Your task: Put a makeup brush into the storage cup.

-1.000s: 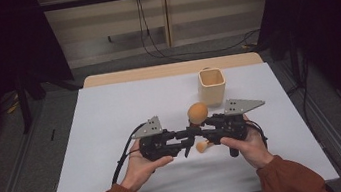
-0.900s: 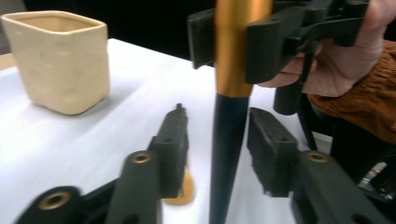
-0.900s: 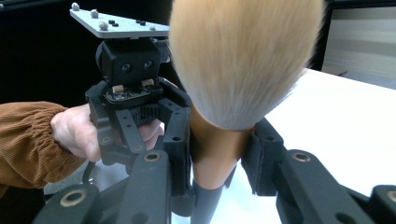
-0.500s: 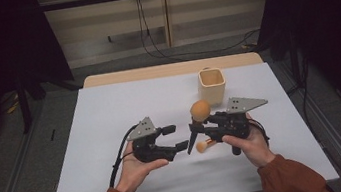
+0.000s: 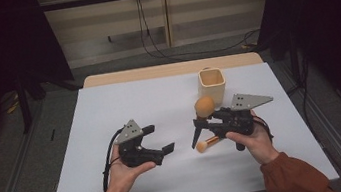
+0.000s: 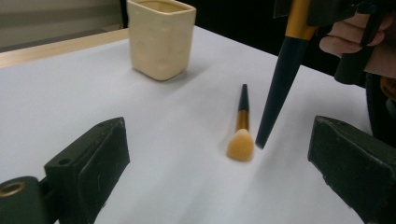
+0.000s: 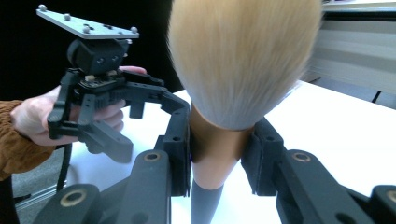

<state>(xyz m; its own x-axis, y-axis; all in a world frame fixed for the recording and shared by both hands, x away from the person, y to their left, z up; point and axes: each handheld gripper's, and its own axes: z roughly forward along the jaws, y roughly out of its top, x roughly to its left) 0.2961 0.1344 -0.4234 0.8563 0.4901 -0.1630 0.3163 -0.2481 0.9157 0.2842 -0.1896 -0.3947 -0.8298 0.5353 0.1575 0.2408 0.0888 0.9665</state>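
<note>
My right tongs (image 7: 219, 154) pinching a big brush (image 7: 243, 60) upright near the surface's middle, left tongs (image 6: 224, 154) spread and empty, their view catching a small brush (image 6: 241, 135) lying flat, cup (image 5: 211, 83) toward the far edge

White-topped table (image 5: 113, 134), grey floor (image 5: 58, 99), cables (image 5: 150, 38) along pale wall (image 5: 98, 30), dark surroundings

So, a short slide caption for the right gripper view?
Right claw grips a large makeup brush upright; open left claw behind.

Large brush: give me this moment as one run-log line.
right gripper: shut on large brush, upright | left gripper: open | small brush: flat on table | cup: upright
</note>
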